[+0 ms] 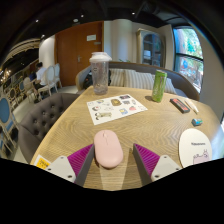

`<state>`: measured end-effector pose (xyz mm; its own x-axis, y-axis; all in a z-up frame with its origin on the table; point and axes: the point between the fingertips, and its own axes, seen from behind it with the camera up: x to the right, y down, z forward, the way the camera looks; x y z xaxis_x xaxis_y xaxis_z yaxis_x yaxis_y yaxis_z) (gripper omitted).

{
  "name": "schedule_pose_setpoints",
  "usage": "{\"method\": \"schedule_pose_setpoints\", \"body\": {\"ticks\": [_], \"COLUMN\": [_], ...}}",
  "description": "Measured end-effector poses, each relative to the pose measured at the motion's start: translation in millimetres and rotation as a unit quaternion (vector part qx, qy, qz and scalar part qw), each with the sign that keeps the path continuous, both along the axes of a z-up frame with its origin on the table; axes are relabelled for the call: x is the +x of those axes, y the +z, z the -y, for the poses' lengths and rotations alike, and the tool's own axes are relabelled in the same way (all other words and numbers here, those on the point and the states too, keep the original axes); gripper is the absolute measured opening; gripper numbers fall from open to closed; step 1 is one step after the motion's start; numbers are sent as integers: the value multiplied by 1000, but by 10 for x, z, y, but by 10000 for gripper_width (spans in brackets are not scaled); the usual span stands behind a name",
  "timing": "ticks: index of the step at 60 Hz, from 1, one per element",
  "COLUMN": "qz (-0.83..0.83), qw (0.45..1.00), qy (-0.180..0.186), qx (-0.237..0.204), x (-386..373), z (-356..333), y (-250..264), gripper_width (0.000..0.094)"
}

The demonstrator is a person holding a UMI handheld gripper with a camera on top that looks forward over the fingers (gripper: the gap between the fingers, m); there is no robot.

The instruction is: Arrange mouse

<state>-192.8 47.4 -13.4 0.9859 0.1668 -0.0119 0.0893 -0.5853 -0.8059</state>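
A pale pink computer mouse (108,150) lies on the round wooden table (70,125), between my two fingers. My gripper (112,160) is open: the magenta pads (81,158) stand at either side of the mouse with a small gap on each side, and the mouse rests on the table.
Beyond the mouse lie a printed sheet (116,107), a clear tumbler (99,73), a green bottle (158,85), a dark flat case (180,104), a small teal item (197,122) and a white oval object (196,150). A grey sofa (35,115) stands left of the table.
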Motion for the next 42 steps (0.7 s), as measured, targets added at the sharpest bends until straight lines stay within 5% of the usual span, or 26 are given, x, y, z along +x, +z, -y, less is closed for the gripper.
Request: {"method": "schedule_pose_setpoints", "body": {"ticks": [6, 12, 16, 28, 36, 42], "qz": [-3, 1, -3, -18, -2, 2], "qw": [1000, 999, 999, 1000, 993, 983], "qy": [-14, -36, -41, -12, -10, -54], "qx": [0, 0, -5, -8, 114, 177], "x": [74, 182, 202, 123, 524, 1305], "z": [-178, -326, -316, -220, -168, -35], "y": [-3, -21, -20, 57, 1126, 1902], "gripper_width": [747, 543, 511, 398, 398, 398]}}
